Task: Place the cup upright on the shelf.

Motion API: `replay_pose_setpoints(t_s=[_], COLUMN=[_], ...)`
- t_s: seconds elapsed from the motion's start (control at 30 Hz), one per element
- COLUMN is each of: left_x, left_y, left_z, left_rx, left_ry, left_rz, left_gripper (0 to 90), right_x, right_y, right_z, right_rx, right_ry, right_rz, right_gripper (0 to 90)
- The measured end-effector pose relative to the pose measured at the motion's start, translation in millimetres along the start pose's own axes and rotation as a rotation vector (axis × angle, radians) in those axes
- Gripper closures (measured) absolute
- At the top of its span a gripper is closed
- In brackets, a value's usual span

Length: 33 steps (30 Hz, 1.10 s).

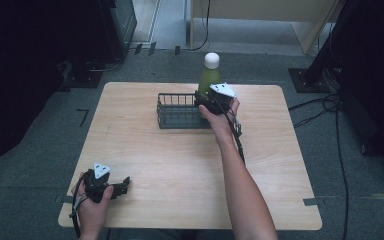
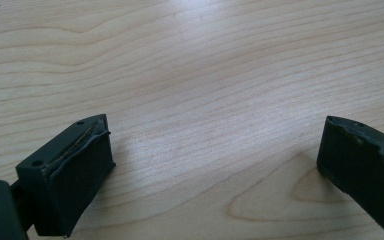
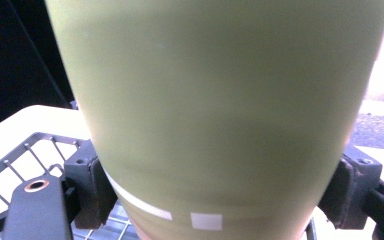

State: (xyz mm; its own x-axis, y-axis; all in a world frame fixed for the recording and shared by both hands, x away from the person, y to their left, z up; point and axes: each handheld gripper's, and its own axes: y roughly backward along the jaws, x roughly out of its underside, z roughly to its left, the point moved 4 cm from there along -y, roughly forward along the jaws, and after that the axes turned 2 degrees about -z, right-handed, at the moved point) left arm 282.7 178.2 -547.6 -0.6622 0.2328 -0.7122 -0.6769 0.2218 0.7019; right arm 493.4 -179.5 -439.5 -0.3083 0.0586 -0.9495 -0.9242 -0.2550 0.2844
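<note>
Here, a light wooden table (image 1: pixel 180 165) is sitting on grey carpet, with dark equipment and cables lying around its edges. A dark wire basket (image 1: pixel 177 111) is resting on the far half of the tabletop, near the middle. A green bottle (image 1: pixel 208 80) with a white cap (image 1: pixel 211 60) is standing upright at the basket's right end, its base hidden behind the hand and gripper, so whether it is resting inside the basket or hanging just above it cannot be told.

The person's right arm is reaching forward across the table, and the right gripper (image 1: pixel 206 102) is gripping the bottle low on its body. In the right gripper view the green bottle (image 3: pixel 215 100) is sitting squarely between the two black jaws, both pads pressing against its sides, with the basket (image 3: pixel 25 155) wires showing below and to the left.

The left gripper (image 1: pixel 122 186) is lying on the table's near left corner, held in the left hand (image 1: pixel 92 210). In the left gripper view its jaws are standing wide apart over bare wood grain (image 2: pixel 205 100), holding nothing
</note>
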Motion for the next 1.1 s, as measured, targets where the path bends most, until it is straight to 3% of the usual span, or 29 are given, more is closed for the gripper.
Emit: replay_pose_setpoints(t_s=[0.4, 0.83, 1.1], left_x=[0.0, 0.0, 0.0], left_y=[-0.1, 0.0, 0.0], left_z=[-0.1, -0.1, -0.1], left_rx=[-0.001, -0.001, -0.001], left_ry=[0.000, -0.001, -0.001], left_rz=[0.000, 0.000, 0.000], left_gripper=[1.5, 1.5, 1.5], right_x=[-4.2, -0.7, 16.4], right_y=[8.7, 41.8, 65.3], right_z=[-4.2, -17.1, -33.7], right_rx=[-0.043, -0.040, -0.037], right_ry=[-0.020, -0.006, -0.007], right_rz=[0.017, 0.010, 0.023], right_gripper=[0.1, 0.0, 0.0])
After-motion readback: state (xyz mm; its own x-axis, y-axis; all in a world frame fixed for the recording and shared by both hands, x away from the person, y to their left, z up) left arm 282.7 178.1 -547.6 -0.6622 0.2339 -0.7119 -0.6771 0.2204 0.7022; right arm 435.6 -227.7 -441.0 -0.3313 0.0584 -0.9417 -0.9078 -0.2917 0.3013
